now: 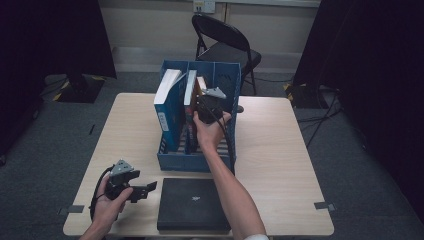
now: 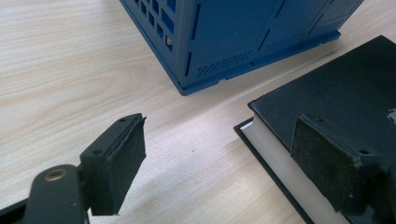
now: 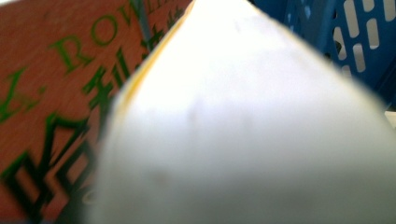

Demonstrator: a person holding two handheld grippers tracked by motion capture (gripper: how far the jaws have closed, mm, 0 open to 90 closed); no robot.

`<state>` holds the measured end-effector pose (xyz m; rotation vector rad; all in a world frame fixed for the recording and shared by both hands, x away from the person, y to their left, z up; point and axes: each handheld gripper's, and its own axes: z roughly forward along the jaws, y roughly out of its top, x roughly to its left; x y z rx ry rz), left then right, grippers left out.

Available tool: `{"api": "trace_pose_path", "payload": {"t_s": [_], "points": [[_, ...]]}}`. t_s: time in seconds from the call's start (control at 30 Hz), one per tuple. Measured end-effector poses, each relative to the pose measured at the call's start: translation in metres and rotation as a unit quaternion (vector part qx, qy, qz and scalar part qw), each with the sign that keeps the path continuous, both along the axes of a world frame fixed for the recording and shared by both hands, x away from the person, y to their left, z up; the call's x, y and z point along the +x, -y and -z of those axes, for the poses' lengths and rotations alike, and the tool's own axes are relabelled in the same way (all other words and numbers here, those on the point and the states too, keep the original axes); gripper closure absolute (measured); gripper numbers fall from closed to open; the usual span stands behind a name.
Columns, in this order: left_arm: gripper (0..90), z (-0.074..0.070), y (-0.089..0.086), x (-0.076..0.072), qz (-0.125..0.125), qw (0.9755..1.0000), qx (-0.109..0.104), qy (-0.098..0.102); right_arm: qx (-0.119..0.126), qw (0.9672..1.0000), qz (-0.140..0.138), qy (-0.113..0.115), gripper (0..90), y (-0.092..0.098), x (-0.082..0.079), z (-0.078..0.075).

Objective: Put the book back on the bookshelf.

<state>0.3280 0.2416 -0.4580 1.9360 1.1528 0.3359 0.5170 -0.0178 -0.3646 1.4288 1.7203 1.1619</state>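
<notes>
A blue file rack [image 1: 222, 75] stands on the table with three books upright in its slots. My right gripper [image 1: 207, 102] is at the rightmost of them, an orange-covered book [image 1: 201, 82]. In the right gripper view its orange cover [image 3: 60, 93] with green lettering and its white page edge [image 3: 243, 130] press right up to the camera, hiding the jaws; the rack [image 3: 359, 42] shows behind. A black book [image 1: 192, 202] lies flat in front of the rack. My left gripper [image 2: 219, 121] hovers open at its left edge, one pad [image 2: 327, 158] over the black book [image 2: 345, 88].
A blue-covered book [image 1: 167, 107] leans in the rack's left slot, with a second book [image 1: 190, 95] beside it. The light wooden table [image 1: 280, 150] has bare room on both sides of the rack. A black folding chair [image 1: 225, 45] stands beyond the far edge.
</notes>
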Motion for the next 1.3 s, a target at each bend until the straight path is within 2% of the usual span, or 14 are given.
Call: {"api": "trace_pose_path", "payload": {"t_s": [0.23,0.4,0.6,0.73,0.83,0.93,1.17,1.27,1.3], "points": [[17.7,0.0,0.002,0.0,0.005,1.0,0.001,-0.001,0.0,0.9999,-0.013,-0.007,70.9,0.004,-0.02,0.002],[17.7,0.0,0.002,0.0,0.005,1.0,0.002,-0.002,-0.017,0.9994,-0.03,-0.002,69.5,0.005,-0.032,0.005],[17.7,0.001,0.001,0.001,0.001,1.0,0.001,-0.003,0.008,0.9987,-0.05,-0.006,62.3,0.018,-0.042,0.006],[17.6,0.001,0.002,0.0,0.001,1.0,0.003,-0.003,0.022,0.997,-0.074,-0.009,58.7,0.026,-0.052,0.012],[17.7,0.001,0.002,0.0,0.0,1.0,0.001,-0.003,0.016,0.9956,-0.092,-0.008,57.7,0.03,-0.061,0.017],[17.7,0.001,0.002,0.001,-0.001,1.0,0.004,-0.006,0.02,0.994,-0.106,-0.017,57.7,0.036,-0.067,0.022],[17.7,0.002,0.002,0.002,-0.003,1.0,0.004,-0.009,0.018,0.9901,-0.137,-0.026,60.1,0.047,-0.083,0.028],[17.7,0.002,0.003,0.001,-0.001,0.9999,0.007,-0.008,0.014,0.9891,-0.144,-0.03,63.9,0.051,-0.084,0.031],[17.8,0.002,0.003,0.001,-0.001,0.9999,0.007,-0.007,0.014,0.9881,-0.148,-0.037,65.4,0.052,-0.083,0.033]]}}
